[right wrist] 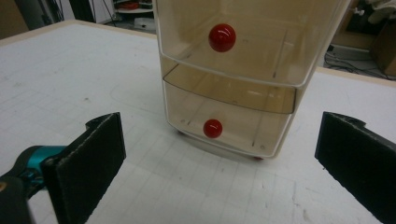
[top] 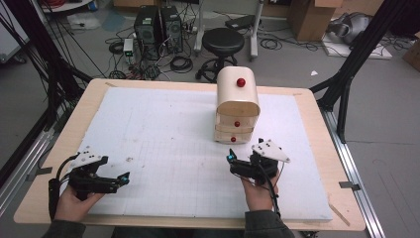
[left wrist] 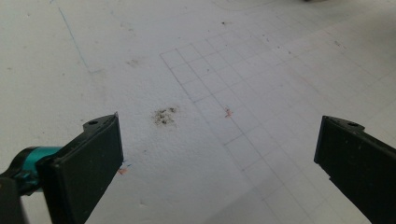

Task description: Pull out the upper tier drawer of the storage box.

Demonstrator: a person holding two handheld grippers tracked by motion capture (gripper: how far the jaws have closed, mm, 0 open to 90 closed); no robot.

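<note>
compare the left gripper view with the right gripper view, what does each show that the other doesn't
Left gripper view alone: a dark smudge on the white mat, with a pencilled grid beside it. Right gripper view alone: a small drawer cabinet with two red knobs, upper and lower, both drawers closed. Both: a white gridded mat and a pair of black jaws standing wide apart, holding nothing.

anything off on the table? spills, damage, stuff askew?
Only a small dark scuff on the white board, ahead of the open left gripper. The drawer cabinet stands upright, drawers shut; right gripper open, facing it.

right gripper [right wrist: 219,154] jaws wide apart | drawer cabinet [right wrist: 243,84] ahead on white board [right wrist: 70,79] | red knobs [right wrist: 213,128]
</note>
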